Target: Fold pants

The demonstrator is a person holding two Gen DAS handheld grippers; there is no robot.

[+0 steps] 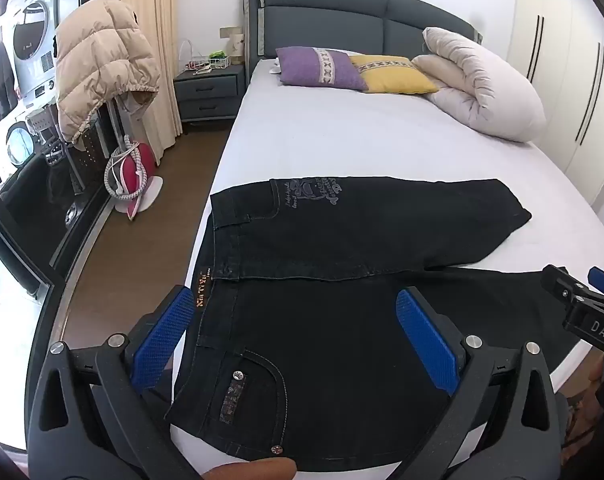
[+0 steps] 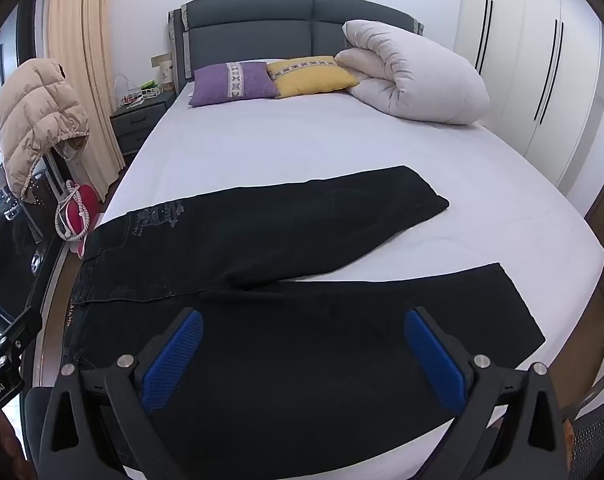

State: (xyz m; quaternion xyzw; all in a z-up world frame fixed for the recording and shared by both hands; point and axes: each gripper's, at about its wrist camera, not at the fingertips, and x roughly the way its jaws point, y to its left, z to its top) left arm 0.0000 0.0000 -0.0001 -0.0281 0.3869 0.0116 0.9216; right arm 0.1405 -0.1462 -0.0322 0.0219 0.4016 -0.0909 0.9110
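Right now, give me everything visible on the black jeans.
The black jeans look like dark denim. They lie flat and unfolded on the white bedsheet, back side up, waistband toward the bed's left edge, legs spread in a V. There is a leather-look waist patch, grey print on the far back pocket, and studs and trim on the near one. Both open grippers hover above; neither holds them.

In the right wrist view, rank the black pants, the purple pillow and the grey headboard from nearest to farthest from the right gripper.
From the right gripper, whose jaws are open:
1. black pants, spread flat on the bed right under and ahead of the fingers.
2. purple pillow, far up the bed, left of centre.
3. grey headboard, against the wall behind the pillows.
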